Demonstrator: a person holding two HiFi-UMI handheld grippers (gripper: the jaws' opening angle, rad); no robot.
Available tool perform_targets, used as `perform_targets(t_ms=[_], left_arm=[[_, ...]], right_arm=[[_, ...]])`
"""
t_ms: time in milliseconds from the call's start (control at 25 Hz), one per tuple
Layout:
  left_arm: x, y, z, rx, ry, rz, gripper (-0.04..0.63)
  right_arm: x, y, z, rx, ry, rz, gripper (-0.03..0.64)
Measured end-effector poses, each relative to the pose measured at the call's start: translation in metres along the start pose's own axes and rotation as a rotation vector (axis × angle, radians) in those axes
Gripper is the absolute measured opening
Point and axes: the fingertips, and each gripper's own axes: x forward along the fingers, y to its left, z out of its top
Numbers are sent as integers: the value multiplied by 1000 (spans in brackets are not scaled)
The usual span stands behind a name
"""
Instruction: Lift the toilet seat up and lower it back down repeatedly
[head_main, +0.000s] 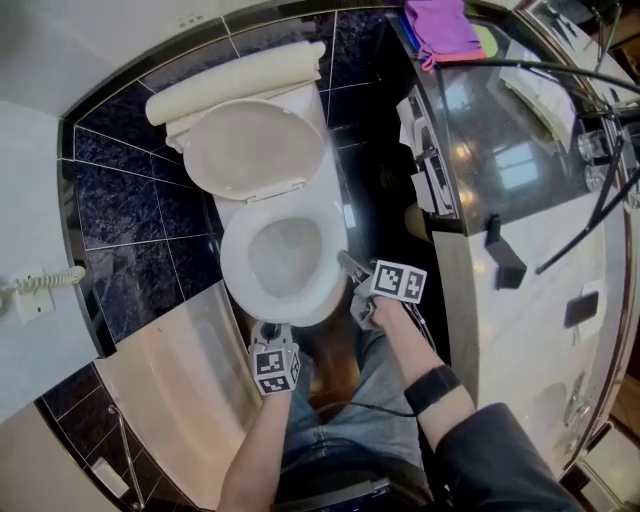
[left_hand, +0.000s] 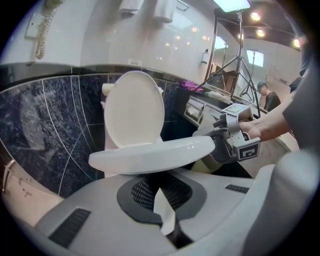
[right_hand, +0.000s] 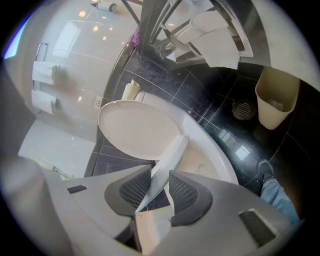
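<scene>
Seat (head_main: 232, 262) is tilted partway up off the bowl (right_hand: 216, 149); lid (head_main: 255, 150) upright behind; left gripper (head_main: 269, 330) fingers pinch its front rim; right gripper (head_main: 352, 268) fingers pinch its right edge.

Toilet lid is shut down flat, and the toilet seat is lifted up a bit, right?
Not quite. The toilet lid stands up, open, as the left gripper view shows. The toilet seat is lifted up a bit.
</scene>
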Motion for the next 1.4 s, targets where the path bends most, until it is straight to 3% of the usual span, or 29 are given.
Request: perform_targets(t_ms=[200, 240, 360, 680, 920, 1160, 1400], left_arm=[[2, 12, 66, 9, -80, 21, -3], [3, 15, 79, 22, -91, 26, -3], [7, 22, 113, 69, -117, 37, -3], [29, 47, 205, 70, -207, 91, -3], [61, 73, 271, 119, -264, 135, -3], [95, 93, 313, 148, -259, 175, -3], [107, 102, 322, 137, -237, 198, -3]], right_arm=[[-6, 40, 33, -16, -30, 27, 116], [-9, 50, 39, -33, -30, 42, 84], [-21, 77, 49, -92, -25, 75, 81], [-55, 100, 49, -281, 13, 17, 27], [-68, 113, 54, -481, 30, -1, 15], [-71, 120, 70, -555, 49, 23, 14], [-73, 126, 91, -613, 42, 22, 15]])
